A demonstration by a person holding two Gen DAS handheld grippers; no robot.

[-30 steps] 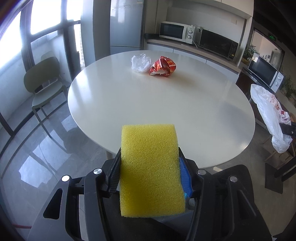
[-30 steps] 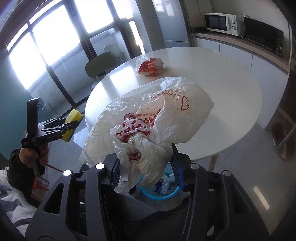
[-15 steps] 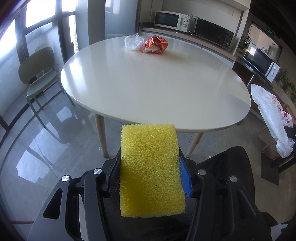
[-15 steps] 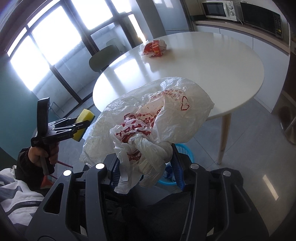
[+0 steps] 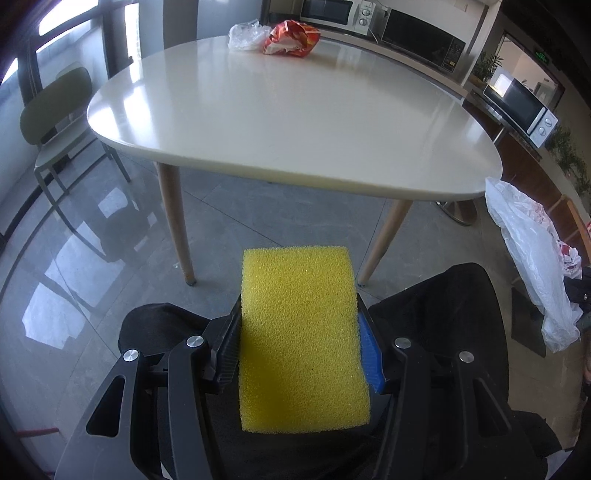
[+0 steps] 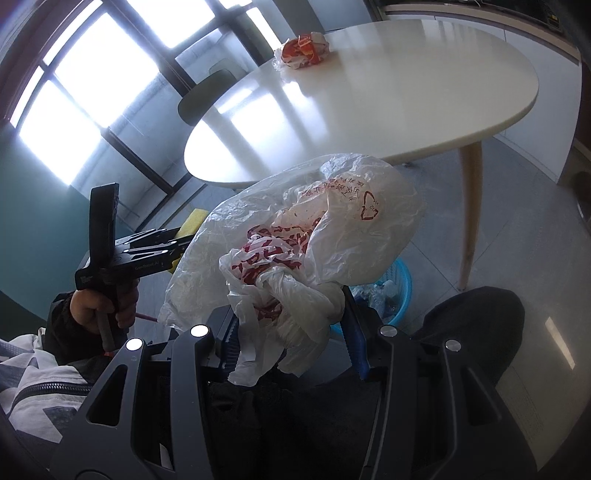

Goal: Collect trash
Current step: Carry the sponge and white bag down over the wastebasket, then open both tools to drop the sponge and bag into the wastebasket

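sponge (image 5: 303, 336): yellow, coarse open-pore foam, rectangular block; clamped between the left gripper (image 5: 301, 341) jaws, sticking out forward past them
left gripper: black plastic frame, silver screws, ribbed pad on one side, blue pad on the other; pressed on both sponge sides
plastic bag (image 6: 295, 251): thin crinkled white film, red print, knotted handles bunched; held in the right gripper (image 6: 291, 332), jaws partly closed on the bunched neck
worktop (image 5: 295, 122): smooth glossy cream top, rounded outline, tapered wooden legs
snack wrapper (image 5: 290, 38): crumpled orange-red foil, on the worktop's far edge
clear bag (image 5: 245, 35): small crumpled transparent film, touching the snack wrapper's left side
basket (image 6: 391, 291): blue plastic, slotted wall, on the floor near the worktop's leg, mostly hidden behind the plastic bag; contents unclear
chair (image 5: 55, 122): olive green, rounded back, beside the worktop's left side
floor (image 5: 92, 258): grey polished tile, reflective
change: both views sit lower than a second ago; worktop now seen near edge-on with legs showing, trash on it nearer the top of the view; both grips unchanged
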